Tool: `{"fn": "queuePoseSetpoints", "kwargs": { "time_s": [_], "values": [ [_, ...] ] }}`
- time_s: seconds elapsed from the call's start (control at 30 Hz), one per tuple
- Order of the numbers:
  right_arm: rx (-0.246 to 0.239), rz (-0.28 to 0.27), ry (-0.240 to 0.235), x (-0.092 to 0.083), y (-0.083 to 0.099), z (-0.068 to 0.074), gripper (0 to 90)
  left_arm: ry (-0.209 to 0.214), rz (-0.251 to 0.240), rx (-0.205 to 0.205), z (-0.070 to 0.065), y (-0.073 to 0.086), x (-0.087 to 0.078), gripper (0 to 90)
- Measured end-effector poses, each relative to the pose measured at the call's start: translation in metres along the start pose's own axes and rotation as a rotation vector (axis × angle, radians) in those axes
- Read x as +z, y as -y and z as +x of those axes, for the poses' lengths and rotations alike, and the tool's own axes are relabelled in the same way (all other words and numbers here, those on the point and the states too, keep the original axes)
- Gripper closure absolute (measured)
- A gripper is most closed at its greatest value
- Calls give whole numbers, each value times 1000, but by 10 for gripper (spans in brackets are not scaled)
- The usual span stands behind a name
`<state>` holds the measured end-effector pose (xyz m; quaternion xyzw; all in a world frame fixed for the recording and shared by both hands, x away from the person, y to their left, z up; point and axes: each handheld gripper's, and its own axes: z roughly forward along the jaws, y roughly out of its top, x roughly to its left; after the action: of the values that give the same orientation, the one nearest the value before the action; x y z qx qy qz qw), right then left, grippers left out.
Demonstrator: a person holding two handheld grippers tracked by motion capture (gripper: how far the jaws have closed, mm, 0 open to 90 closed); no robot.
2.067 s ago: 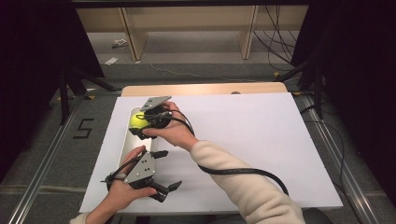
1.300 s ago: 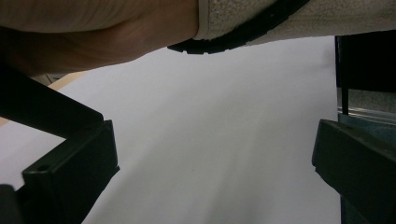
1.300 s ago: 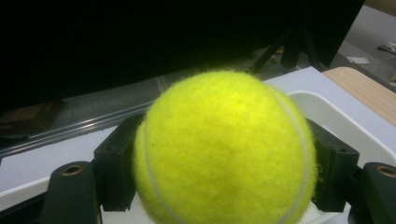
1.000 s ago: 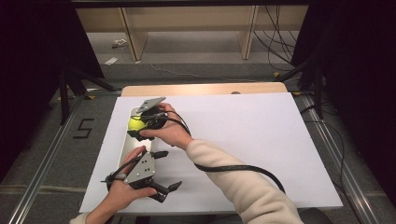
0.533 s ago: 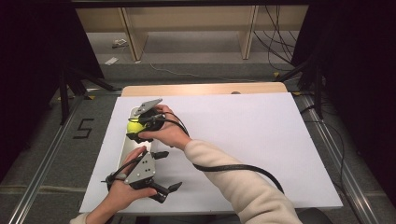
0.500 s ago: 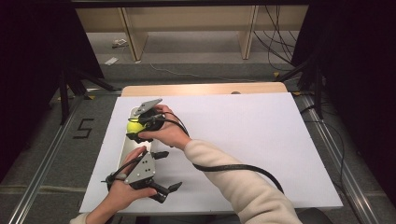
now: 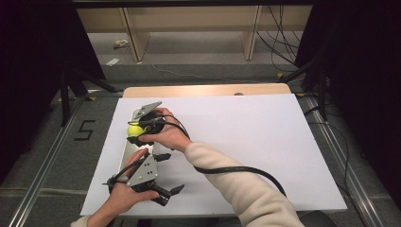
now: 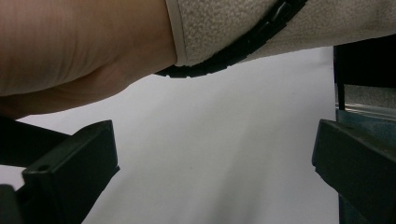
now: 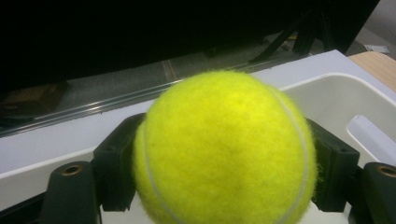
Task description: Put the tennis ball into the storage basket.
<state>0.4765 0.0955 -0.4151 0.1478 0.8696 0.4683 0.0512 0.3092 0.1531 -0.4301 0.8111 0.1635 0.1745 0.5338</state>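
Note:
A yellow tennis ball (image 7: 135, 128) is clamped between the jaws of my right gripper (image 7: 133, 134), which is shut on it. In the right gripper view the ball (image 9: 224, 149) hangs just above a long white tray (image 9: 327, 93), with a black jaw pressing on each side. That tray (image 7: 128, 155) lies along the table's left part. My left gripper (image 7: 166, 194) stands open near the front edge, pointing right. Its jaws are wide apart in the left gripper view (image 8: 210, 182), over bare white tabletop, with nothing between them.
The person's right forearm in a cream sleeve (image 7: 236, 184) crosses from the bottom right to the tray, trailing a black cable (image 7: 246, 169). The white tabletop (image 7: 265, 142) spreads to the right. A wooden strip (image 7: 208, 90) runs along the far edge.
My right gripper has shifted the ball slightly left and nearer, lower over the tray. The left gripper has stayed in place, open.

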Motion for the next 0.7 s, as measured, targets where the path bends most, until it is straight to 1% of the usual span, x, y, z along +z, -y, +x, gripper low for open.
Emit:
{"fn": "queuePoseSetpoints", "kwargs": {
  "time_s": [0.07, 0.37, 0.47, 0.7],
  "values": [
    [5, 1, -1, 0, 0, 1, 261, 0, 1, 1, 0, 0, 0, 0],
    [0, 8, -1, 4, 1, 1, 261, 1, 3, 3, 0, 0, 0, 0],
    [-5, 18, -4, 4, 2, 1, 260, 2, 3, 2, 0, 0, 0, 0],
    [4, 19, 3, 6, 3, 1, 259, 2, 3, 3, 0, 0, 0, 0]
  ]
}}
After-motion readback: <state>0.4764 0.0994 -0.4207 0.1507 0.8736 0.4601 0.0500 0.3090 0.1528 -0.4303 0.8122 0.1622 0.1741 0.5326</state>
